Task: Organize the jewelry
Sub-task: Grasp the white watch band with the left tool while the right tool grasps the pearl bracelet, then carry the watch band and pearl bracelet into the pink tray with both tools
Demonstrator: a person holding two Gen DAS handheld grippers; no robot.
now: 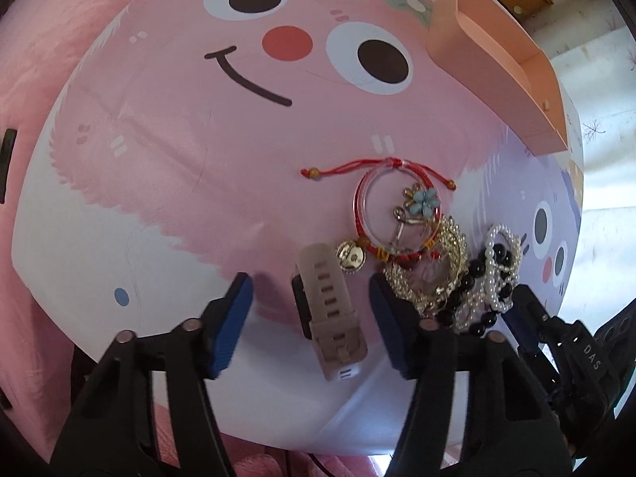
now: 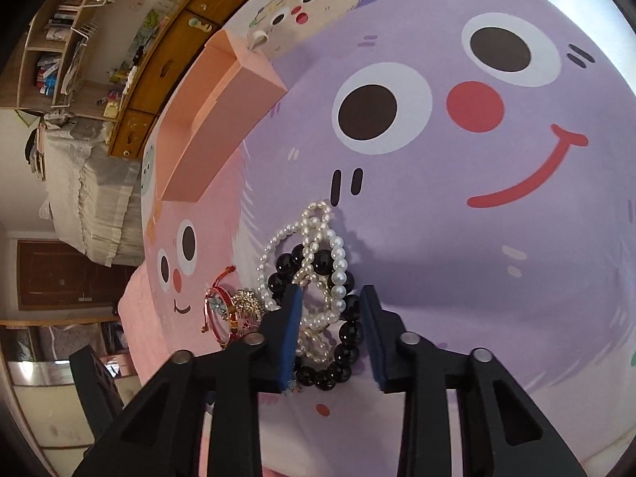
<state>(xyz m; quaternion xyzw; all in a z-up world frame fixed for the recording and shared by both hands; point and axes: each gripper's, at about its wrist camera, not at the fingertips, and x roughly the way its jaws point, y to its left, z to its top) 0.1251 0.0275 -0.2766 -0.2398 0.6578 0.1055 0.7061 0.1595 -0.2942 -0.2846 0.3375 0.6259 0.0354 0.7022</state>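
Note:
A beige watch strap [image 1: 332, 312] lies on the cartoon-print table between the open fingers of my left gripper [image 1: 312, 302]. Right of it sits a pile: a red cord bracelet [image 1: 391, 214] with a blue flower charm, a gold coin pendant [image 1: 349, 256], a gold chain [image 1: 449, 262], a black bead bracelet [image 1: 481, 278] and white pearl strands [image 1: 503, 254]. My right gripper [image 2: 332, 320] is open over the black beads [image 2: 346, 338] and pearls [image 2: 318, 246], its fingers either side of them. It also shows in the left wrist view [image 1: 528, 318].
An open peach box [image 1: 493, 59] stands at the table's far right; it also shows in the right wrist view [image 2: 210, 115]. Pink fluffy fabric [image 1: 47, 39] borders the table on the left. A bed and wooden drawers [image 2: 159, 63] lie beyond the table.

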